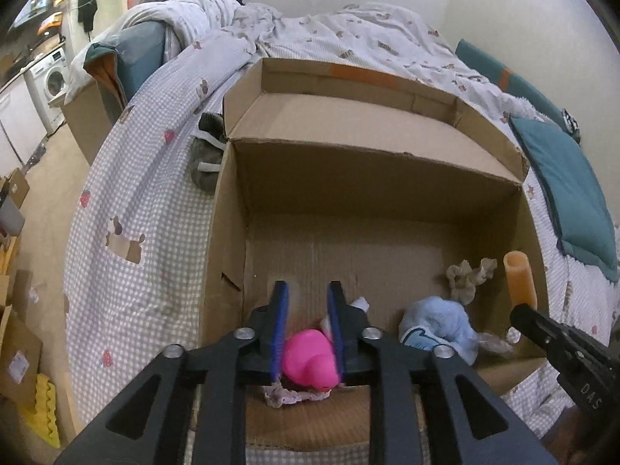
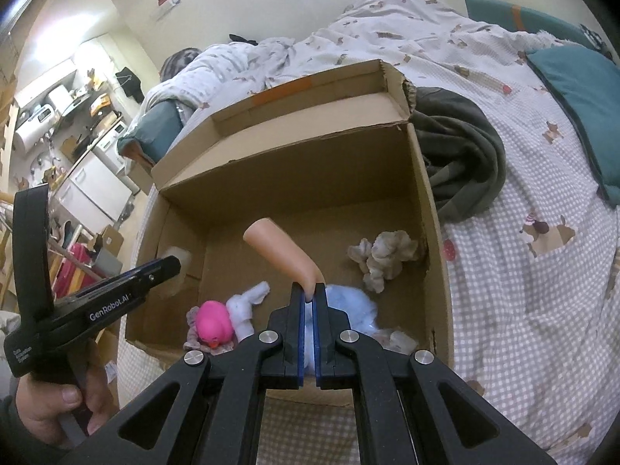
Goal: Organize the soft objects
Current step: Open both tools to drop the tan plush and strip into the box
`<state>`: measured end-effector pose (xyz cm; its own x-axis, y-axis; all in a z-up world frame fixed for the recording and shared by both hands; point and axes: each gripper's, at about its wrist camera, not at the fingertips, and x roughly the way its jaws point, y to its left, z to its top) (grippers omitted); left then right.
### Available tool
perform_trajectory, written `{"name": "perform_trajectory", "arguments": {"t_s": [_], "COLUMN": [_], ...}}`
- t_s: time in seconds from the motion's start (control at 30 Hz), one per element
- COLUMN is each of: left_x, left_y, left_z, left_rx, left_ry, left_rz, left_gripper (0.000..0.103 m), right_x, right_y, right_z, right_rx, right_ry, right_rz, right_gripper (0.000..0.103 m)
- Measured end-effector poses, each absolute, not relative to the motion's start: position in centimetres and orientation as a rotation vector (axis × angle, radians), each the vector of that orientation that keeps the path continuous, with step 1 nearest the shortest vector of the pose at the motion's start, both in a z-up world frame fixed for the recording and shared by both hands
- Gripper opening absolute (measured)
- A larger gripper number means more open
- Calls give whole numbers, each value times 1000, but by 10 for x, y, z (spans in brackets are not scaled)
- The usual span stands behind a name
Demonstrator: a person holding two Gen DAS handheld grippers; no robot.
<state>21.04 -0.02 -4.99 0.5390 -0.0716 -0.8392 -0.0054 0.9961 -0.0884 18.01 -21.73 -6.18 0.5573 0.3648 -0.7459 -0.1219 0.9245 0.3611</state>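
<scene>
Mid-stowing: right gripper (image 2: 309,297) clamped on peach tube (image 2: 281,250) over box (image 2: 426,193), at 12 o'clock. Left gripper (image 1: 308,298) gaped above pink duck (image 1: 308,364). Next, probably: lower, release.

The cardboard box (image 1: 228,232) sits open on the bed (image 1: 147,201), its raised flap at the far side. Inside, near the front wall, the rubber duck (image 1: 310,364) lies on a small cloth (image 1: 286,397), a rolled sock (image 2: 248,302) just beside it. To the right lies a fluffy bundle (image 1: 441,321), and behind that (toward the right wall) a crumpled rag (image 1: 465,275). A cylinder (image 2: 279,252) is held tilted above the bundle. Outside, a dark garment (image 2: 461,155) lies against the box's right wall, a cushion (image 2: 581,100) further right.
</scene>
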Motion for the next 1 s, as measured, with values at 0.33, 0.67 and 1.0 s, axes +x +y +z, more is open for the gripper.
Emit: {"name": "perform_trajectory", "arguments": {"t_s": [0.33,0.67,1.0], "left_x": [201,197,187], "left_y": [-1,2,13], "left_z": [-38,-34,-23], "left_rx": [-63,-54,-55], "left_ry": [933,929,898], "left_rz": [-23,-2,57], "left_gripper": [65,65,82], "right_x": [181,174,170], "right_y": [-221,-227,-223], "right_z": [-61,-53,-46], "right_rx": [308,350,324], "right_ry": [934,882,872], "right_rz": [296,293,285], "right_gripper": [6,82,83]}}
